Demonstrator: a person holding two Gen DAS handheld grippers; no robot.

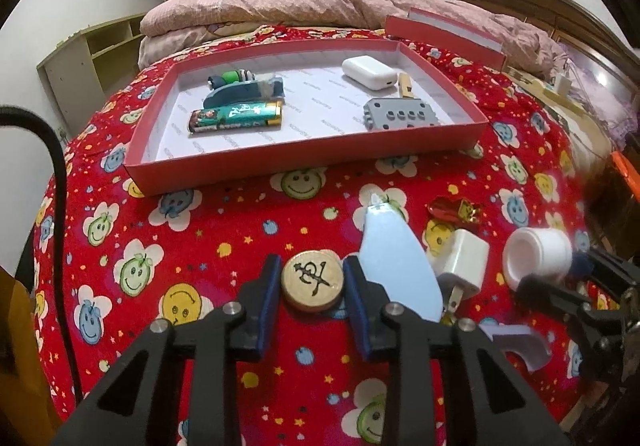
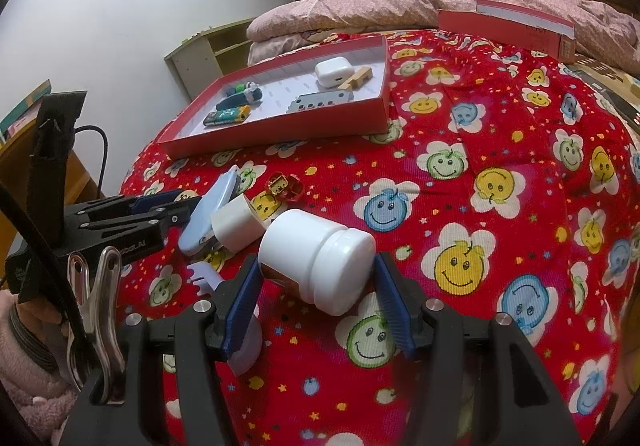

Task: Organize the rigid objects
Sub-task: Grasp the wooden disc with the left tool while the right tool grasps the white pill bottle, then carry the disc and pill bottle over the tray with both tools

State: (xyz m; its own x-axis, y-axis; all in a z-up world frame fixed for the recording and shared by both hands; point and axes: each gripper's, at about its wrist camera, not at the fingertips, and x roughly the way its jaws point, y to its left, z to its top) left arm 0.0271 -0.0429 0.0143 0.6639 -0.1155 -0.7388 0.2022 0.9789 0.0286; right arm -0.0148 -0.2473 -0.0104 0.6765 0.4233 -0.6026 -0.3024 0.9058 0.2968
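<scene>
A round wooden chess piece (image 1: 311,280) with a black character lies flat at lower centre, and a white jar (image 2: 320,260) lies on its side at centre, both on the red cloth.

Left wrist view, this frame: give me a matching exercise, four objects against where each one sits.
Objects:
1. wooden chess piece
2. white jar
3. battery
4. white earbud case

Places:
A. in the red tray, left side, near the front
B. clamped between the left gripper pads
C. in the red tray, right side, towards the back
D. lying on its side on the bedspread, between the right gripper fingers

Pairs: 1-B, 2-D, 3-A, 4-C
</scene>
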